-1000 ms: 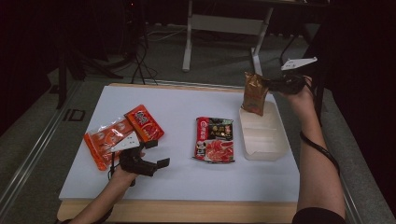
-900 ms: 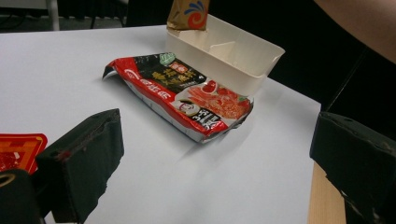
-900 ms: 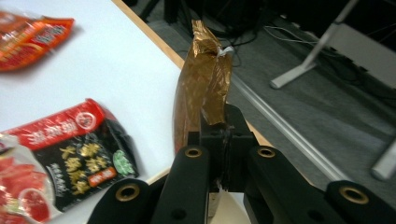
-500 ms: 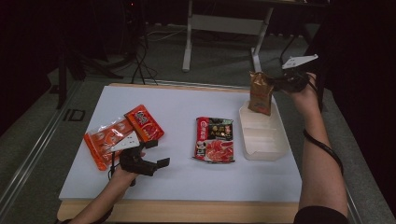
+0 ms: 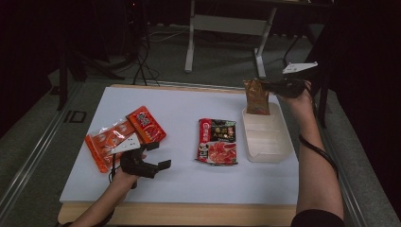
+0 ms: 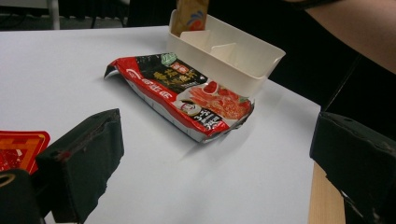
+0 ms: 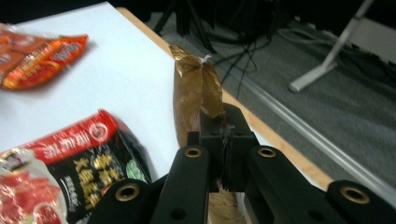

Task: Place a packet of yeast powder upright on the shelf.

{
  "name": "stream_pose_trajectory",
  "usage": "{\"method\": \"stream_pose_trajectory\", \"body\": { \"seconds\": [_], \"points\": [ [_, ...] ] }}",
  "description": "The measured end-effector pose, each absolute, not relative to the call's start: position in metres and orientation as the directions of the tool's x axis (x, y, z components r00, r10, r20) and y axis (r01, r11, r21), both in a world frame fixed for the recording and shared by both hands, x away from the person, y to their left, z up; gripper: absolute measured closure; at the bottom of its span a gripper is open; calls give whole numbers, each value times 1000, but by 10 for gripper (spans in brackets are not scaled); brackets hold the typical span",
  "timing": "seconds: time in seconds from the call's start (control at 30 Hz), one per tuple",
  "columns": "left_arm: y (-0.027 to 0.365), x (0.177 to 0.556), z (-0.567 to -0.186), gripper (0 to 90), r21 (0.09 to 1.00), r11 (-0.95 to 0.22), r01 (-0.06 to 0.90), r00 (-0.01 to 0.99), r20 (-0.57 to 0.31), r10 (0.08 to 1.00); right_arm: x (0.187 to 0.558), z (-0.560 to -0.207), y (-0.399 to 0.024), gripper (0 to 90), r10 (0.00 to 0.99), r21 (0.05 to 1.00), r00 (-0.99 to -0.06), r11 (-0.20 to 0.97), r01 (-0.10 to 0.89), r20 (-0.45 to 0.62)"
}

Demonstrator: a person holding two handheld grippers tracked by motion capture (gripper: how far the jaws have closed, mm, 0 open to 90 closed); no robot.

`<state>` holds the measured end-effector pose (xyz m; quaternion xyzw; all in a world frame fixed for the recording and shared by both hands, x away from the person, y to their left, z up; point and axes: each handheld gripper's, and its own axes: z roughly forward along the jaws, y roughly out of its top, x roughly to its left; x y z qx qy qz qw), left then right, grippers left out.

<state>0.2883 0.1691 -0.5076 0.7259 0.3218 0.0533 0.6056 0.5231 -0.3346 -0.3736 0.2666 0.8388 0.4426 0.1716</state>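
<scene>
My right gripper (image 5: 270, 85) is shut on the top edge of a brown-gold packet (image 5: 257, 97), which hangs upright with its lower end in the far compartment of the white divided tray (image 5: 279, 147). Seen along the jaws, the packet (image 7: 192, 95) is pinched between the closed pads of my right gripper (image 7: 225, 135). My left gripper (image 5: 160, 156) rests on the table at the front left, jaws open and nothing between them. A red-and-black packet (image 5: 217, 140) lies flat in the middle, also seen ahead of the left jaws (image 6: 182, 93). The tray (image 6: 243, 70) stands behind it.
Two orange-red packets (image 5: 124, 135) lie at the left of the white tabletop (image 5: 179, 182), just behind my left gripper. A wooden edge runs along the table's front. Cables and a desk frame (image 5: 227, 28) stand on the floor beyond the far edge.
The right gripper has lowered the brown-gold packet a little, further into the tray's far compartment. The left gripper has stayed put.
</scene>
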Motion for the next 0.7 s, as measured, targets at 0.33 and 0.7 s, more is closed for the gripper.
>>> {"method": "stream_pose_trajectory", "body": {
  "seconds": [0.33,0.7],
  "points": [
    [168,289,-509,31,912,-62,406,787,-314,532,522,-403,-354,879,672,823,-741,428,373,-14],
    [167,289,-508,32,917,-64,394,788,-301,537,519,-406,-371,797,756,821,-655,368,438,11]
  ]
}}
